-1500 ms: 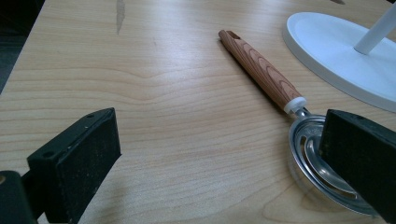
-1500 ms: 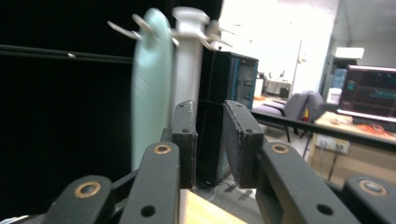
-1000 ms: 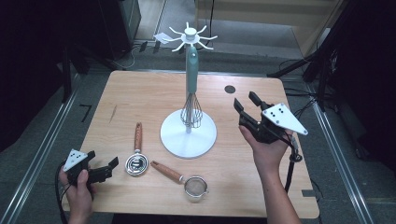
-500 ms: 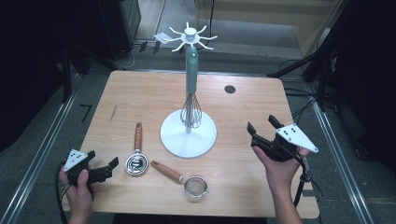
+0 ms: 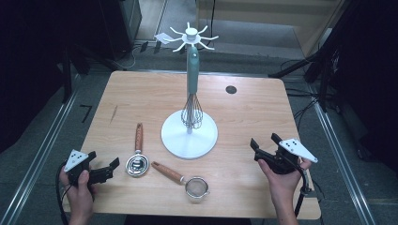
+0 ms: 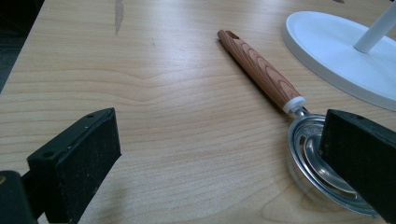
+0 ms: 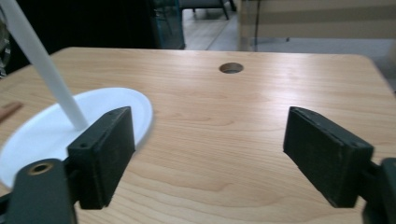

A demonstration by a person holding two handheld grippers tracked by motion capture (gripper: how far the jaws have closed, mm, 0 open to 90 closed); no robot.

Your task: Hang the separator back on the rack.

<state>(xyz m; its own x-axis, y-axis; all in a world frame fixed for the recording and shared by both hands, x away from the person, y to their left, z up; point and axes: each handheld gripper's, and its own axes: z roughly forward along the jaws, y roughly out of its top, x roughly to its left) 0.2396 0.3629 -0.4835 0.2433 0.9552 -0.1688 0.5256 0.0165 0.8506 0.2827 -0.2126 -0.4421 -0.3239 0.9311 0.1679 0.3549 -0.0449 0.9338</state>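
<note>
A white utensil stand (image 5: 206, 137) rises from the middle of the wooden table (image 5: 244, 112). A whisk (image 5: 192, 111) with a teal handle hangs on it. Left of the base lies a wooden-handled metal scoop (image 5: 137, 164) (image 6: 266, 74), and a small wooden-handled sieve (image 5: 195, 188) lies in front. My left gripper (image 5: 103, 161) (image 6: 219, 140) is open low at the near left, its jaws pointing at the scoop's bowl (image 6: 310, 154). My right gripper (image 5: 264, 141) (image 7: 210, 135) hovers at the near right, open; its jaws have just been opening with nothing between them.
The stand's base (image 7: 56, 126) and pole lie left of the right gripper's jaws. A round cable hole (image 5: 230, 89) (image 7: 231, 68) sits at the table's far right. Metal rails and cables run along the floor on both sides. Bare wood lies between the base and the right hand.
The right hand has come down and back toward the table's near right edge, and its jaws have spread wider. The left hand and the utensils have stayed put.
</note>
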